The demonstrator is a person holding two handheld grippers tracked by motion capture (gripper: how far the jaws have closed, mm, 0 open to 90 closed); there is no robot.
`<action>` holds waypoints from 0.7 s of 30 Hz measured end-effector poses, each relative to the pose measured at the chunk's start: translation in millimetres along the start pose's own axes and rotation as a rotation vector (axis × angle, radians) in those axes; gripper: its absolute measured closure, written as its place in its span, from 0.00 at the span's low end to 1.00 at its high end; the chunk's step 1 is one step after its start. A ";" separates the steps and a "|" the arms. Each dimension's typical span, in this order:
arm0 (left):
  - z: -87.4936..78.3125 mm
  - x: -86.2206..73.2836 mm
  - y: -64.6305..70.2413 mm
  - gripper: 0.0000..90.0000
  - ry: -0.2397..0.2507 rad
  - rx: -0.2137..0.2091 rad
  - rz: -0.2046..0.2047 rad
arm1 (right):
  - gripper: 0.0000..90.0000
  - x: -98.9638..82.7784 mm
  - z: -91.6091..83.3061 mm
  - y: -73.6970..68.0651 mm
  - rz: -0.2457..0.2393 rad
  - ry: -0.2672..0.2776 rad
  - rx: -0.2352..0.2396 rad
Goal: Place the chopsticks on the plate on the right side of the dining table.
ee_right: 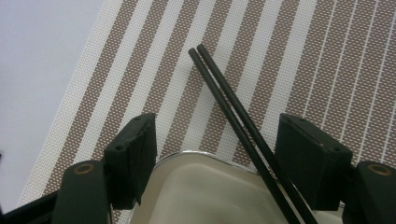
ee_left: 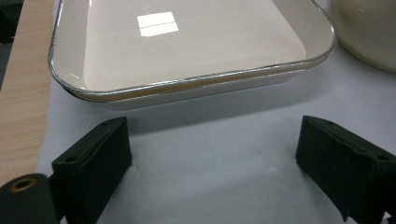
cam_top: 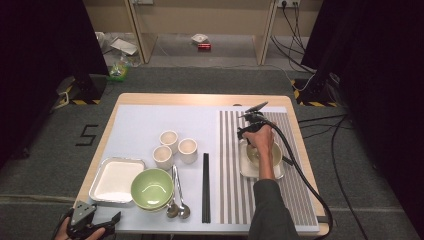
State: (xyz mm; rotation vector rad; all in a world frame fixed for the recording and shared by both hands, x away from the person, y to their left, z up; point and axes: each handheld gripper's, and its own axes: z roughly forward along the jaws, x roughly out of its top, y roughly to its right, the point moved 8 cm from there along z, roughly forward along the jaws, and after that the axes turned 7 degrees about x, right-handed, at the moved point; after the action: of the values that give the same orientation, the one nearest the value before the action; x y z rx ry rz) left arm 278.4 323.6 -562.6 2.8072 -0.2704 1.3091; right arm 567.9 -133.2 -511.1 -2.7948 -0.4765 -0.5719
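Observation:
My right gripper (cam_top: 248, 127) hovers over the far end of a metal tray (cam_top: 244, 171) that holds a pale bowl (cam_top: 274, 153) on the striped placemat (cam_top: 295, 195). In the right gripper view it (ee_right: 215, 126) is open above the tray rim (ee_right: 201, 161). A pair of black chopsticks (ee_right: 224, 93) lies across that rim onto the striped mat (ee_right: 303, 70), close to the right-hand jaw, not pinched. My left gripper (cam_top: 100, 222) is at the table's near left corner, open (ee_left: 214, 130), just short of a shallow cream tray (ee_left: 187, 46).
Three cream cups (cam_top: 172, 147), stacked green bowls (cam_top: 152, 187), two spoons (cam_top: 177, 202) and another pair of black chopsticks (cam_top: 205, 187) lie mid-table. The left tray (cam_top: 117, 180) sits beside the bowls. A pale rounded vessel (ee_left: 369, 32) stands right of that tray. A cable (cam_top: 300, 175) trails over the placemat.

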 end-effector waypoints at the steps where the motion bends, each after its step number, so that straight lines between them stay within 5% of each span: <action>1: 0.0 0.0 0.0 0.10 0.000 0.000 0.000 | 0.34 -0.3 0.4 -0.1 -0.004 -0.004 0.002; 21: -0.7 -0.4 0.0 0.10 -0.010 -0.006 0.003 | 0.36 -8.3 -2.6 -9.1 -0.042 -0.065 0.046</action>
State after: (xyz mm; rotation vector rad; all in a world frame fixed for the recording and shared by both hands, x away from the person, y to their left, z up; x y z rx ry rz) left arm 277.6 323.7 -562.4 2.8105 -0.2784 1.2934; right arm 556.5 -127.8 -510.6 -2.7726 -0.5553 -0.4742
